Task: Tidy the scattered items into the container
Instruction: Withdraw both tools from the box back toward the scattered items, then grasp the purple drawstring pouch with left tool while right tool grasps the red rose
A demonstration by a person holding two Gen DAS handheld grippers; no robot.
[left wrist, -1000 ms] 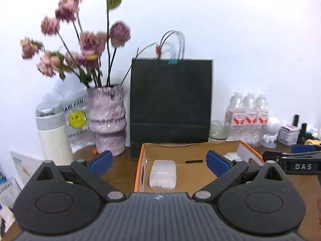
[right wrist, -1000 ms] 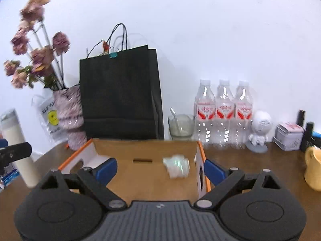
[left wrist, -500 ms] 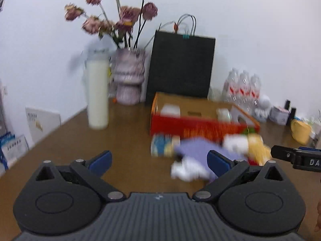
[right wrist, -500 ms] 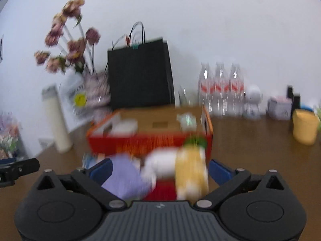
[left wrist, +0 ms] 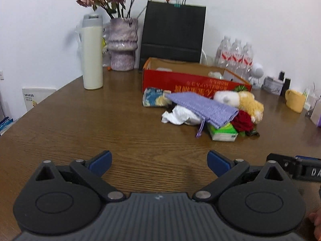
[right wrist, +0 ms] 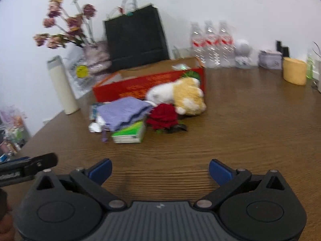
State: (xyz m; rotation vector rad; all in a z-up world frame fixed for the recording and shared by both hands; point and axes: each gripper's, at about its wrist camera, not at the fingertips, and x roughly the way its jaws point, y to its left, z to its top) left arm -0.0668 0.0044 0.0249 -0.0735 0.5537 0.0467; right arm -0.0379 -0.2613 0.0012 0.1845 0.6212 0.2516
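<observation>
Both of my grippers have pulled back from over the red box [left wrist: 192,82], and now they hang low above the near part of the wooden table [left wrist: 80,120], well apart from the clutter. My left gripper [left wrist: 159,161] has its blue fingers [left wrist: 100,160] spread wide with nothing between them; my right gripper [right wrist: 160,169] is just as wide and just as bare. Bare wood lies ahead of both, up to the pile. That pile sits against the box's near wall: a purple cloth pouch [left wrist: 202,106] draped over crumpled white paper [left wrist: 178,116] and a green tissue pack [left wrist: 222,132], a red rose [left wrist: 242,121] beside it, a yellow-and-white plush toy [left wrist: 240,100] touching the box, and a blue patterned packet [left wrist: 153,99] at the left end. Left of the pile the table runs open to its curved edge; a white tumbler [left wrist: 92,54] stands farther back.
</observation>
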